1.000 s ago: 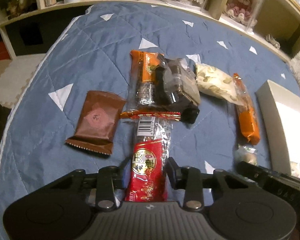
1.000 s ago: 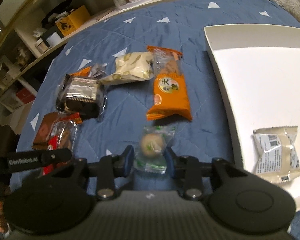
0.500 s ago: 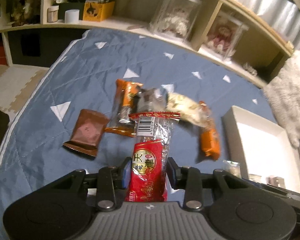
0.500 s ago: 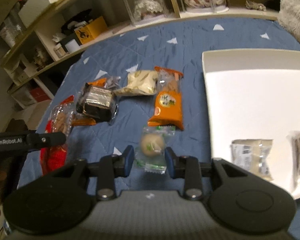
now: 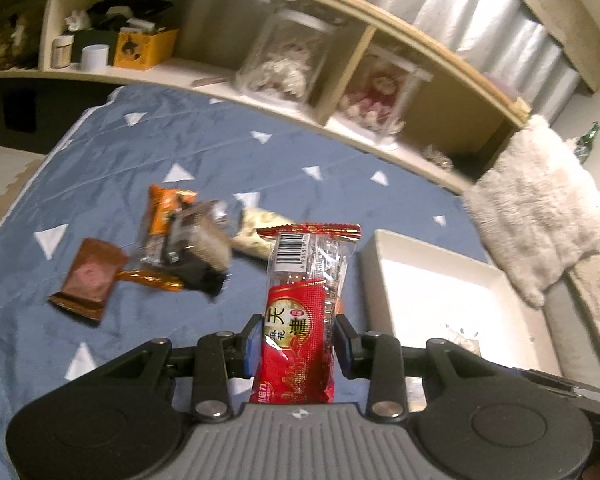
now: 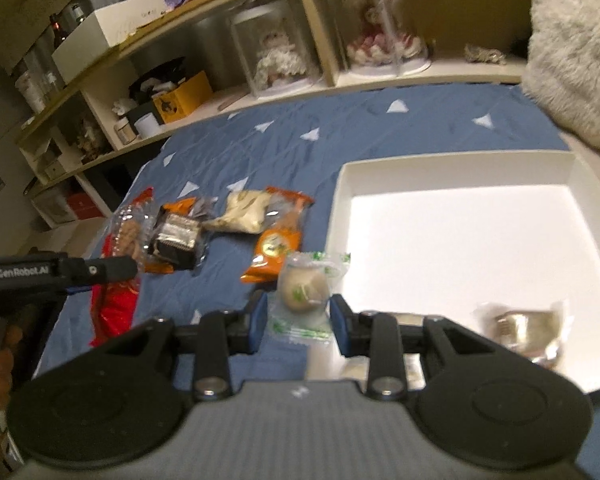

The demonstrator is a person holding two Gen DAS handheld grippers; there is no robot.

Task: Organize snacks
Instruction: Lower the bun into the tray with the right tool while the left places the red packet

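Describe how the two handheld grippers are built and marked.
Both match: the left gripper and the right gripper have black linkage arms with silver pivot screws, blue-edged black finger pads, and a ribbed grey body flanked by round black discs. From the right wrist view, white "GenRobot.AI" lettering marks the left gripper's black side.

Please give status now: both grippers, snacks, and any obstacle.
Left gripper shut on red snack pack. Right gripper shut on round pastry. White box ahead, path clear.

The red snack packet reads "天津"; the left gripper reads "GenRobot.AI".
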